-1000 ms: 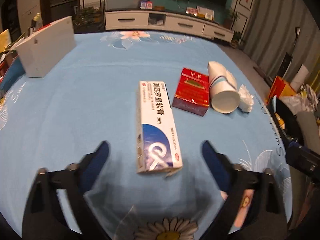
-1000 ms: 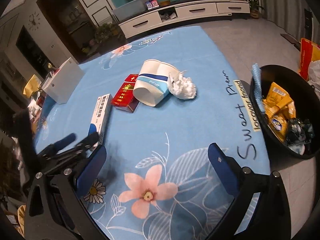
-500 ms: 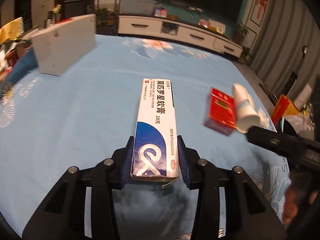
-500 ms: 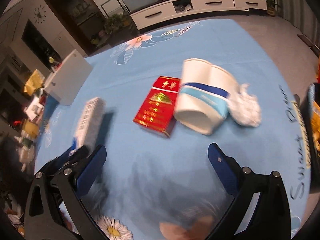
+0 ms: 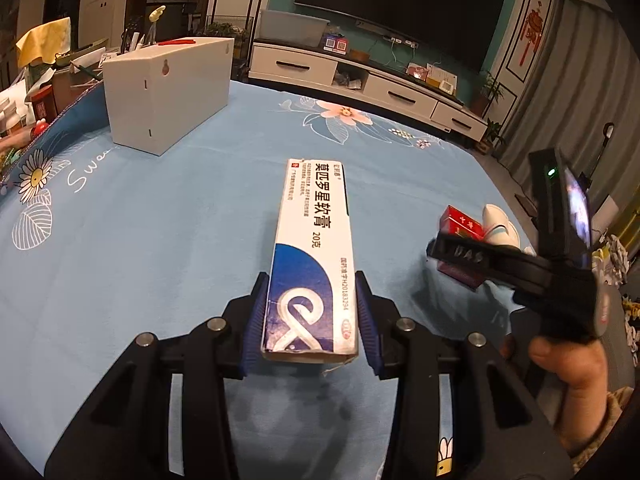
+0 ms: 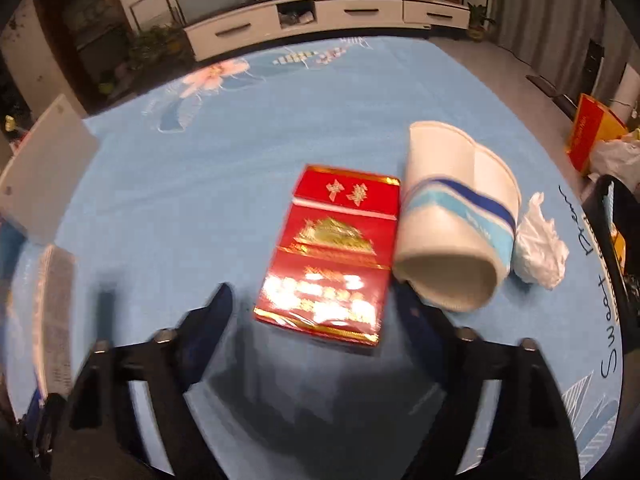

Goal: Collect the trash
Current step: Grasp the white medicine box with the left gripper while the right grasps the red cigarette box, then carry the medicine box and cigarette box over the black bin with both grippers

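On the blue flowered tablecloth, the left gripper is clamped on a long white-and-blue cardboard medicine box to lift it as trash, while the right gripper, jaws just closing, straddles the flat red-and-gold cigarette pack without clearly pressing it yet.

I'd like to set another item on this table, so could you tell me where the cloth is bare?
Bare cloth lies between the white box and the ointment carton, and beyond the red pack toward the far table edge. It is crowded where the red pack, paper cup and crumpled tissue sit side by side.
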`<state>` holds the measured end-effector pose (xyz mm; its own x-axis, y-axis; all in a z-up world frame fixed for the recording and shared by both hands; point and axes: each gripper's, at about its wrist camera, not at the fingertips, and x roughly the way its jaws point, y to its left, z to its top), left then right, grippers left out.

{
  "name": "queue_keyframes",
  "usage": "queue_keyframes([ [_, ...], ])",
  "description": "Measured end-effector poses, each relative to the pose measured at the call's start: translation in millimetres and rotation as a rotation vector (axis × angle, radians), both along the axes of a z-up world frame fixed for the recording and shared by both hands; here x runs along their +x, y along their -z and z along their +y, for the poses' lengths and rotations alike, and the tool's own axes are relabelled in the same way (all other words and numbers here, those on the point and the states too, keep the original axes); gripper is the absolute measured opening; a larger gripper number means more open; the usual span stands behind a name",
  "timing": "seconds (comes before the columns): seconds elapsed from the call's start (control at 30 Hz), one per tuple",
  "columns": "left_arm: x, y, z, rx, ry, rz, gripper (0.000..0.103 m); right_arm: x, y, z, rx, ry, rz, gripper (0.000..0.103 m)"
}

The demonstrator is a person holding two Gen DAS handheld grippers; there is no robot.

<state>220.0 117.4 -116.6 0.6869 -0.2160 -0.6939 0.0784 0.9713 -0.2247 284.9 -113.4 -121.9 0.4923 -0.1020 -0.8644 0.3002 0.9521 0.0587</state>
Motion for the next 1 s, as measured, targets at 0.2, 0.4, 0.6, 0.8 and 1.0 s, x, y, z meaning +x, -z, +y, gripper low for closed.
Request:
queue_keyframes([
  [0.2, -8.3, -3.1, 3.3, -0.021, -0.002, -0.012, 0.043, -23.7, -5.5, -3.2, 0.096, -0.088, -0.028, 0.06],
  [0.4, -20.0, -6.3, -2.0, -0.024, 0.015, -0.01, 0.043, -82.4, -29.2, 4.1, 0.09, -0.302, -0.113, 0.06],
  [0.6, -38.3, -14.7, -21.1, -0.017, 0.065, -0.017, 0.043, -134.8, -51.3, -9.2, 0.02, -0.356, -0.165, 0.06],
  [0.8, -58.2, -29.4, -46.0, 0.002, 0.12, -0.037, 0.043, -163.1, -68.3, -37.6, -0.003, -0.314, -0.201, 0.06],
  [1.0, -80.1, -44.3, -72.1, 0.034, 0.168, -0.066, 0.043, -188.0, -80.6, -64.1, -0.001, -0.271, -0.231, 0.06],
])
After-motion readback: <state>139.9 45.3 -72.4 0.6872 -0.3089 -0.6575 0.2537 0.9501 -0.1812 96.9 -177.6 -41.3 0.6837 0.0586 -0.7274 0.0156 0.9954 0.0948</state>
